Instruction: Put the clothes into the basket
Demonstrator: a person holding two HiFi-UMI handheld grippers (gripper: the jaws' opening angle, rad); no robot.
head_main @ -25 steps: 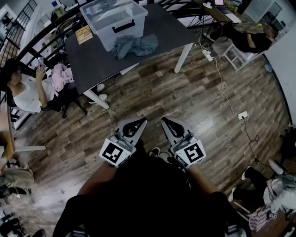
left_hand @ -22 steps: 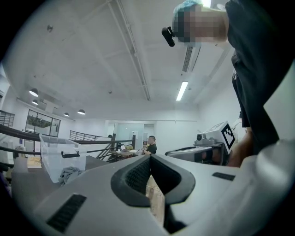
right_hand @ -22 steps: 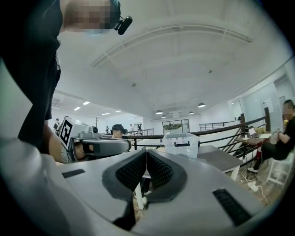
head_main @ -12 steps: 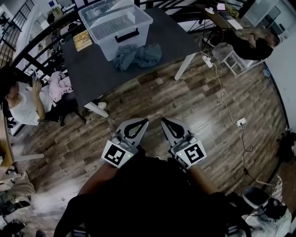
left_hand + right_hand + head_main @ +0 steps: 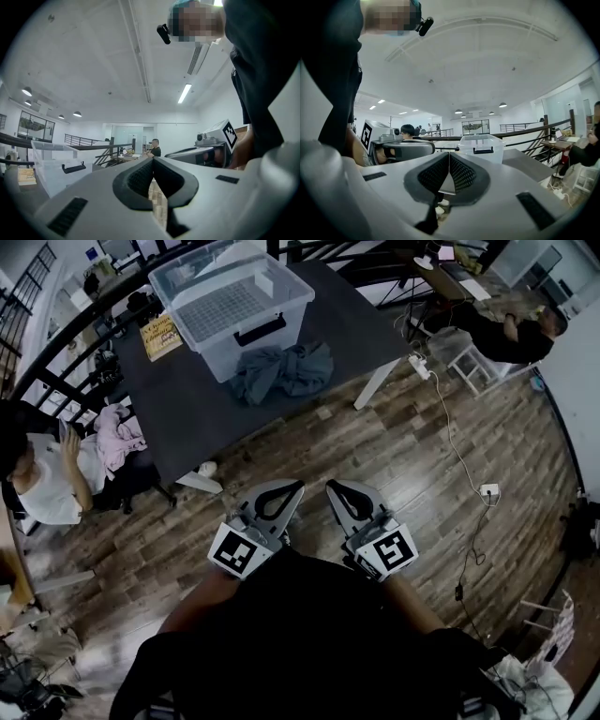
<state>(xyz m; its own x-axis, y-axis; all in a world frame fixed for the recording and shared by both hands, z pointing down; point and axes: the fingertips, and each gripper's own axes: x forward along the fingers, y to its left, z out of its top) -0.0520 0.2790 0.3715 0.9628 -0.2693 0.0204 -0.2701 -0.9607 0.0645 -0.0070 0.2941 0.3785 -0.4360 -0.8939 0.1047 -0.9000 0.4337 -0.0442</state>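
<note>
Over on the dark table (image 5: 178,413), the job hasn't started yet. The clothes (image 5: 281,369) sit in a grey-blue heap on the tabletop, right against the front wall of the clear plastic basket (image 5: 225,351), and none of them are inside it. A book (image 5: 161,335) lies just beside the basket on the other side.

The person stands well back, with a stretch of wooden floor (image 5: 394,456) between them and the table. Both tools are held in close to the body and point roughly level. Left gripper (image 5: 296,487): jaws pressed together at the tips, nothing between them, and you can see floor through the gap behind the pads. Right gripper (image 5: 332,487): same story, closed tight and empty. From the right gripper view the basket (image 5: 480,147) is dead ahead, beyond the closed tips.

So the step in hand, as I read it, is the approach. To do it well, I'd say close right up to the table edge first, rather than stretching across it. Open the jaws before reaching the heap, not on top of it. Go for the thick bunched middle, where a fold gives a proper bite. A thin edge could slip or trail. Two grippers taking opposite sides should lift the heap whole, high enough to clear the rim.
</note>
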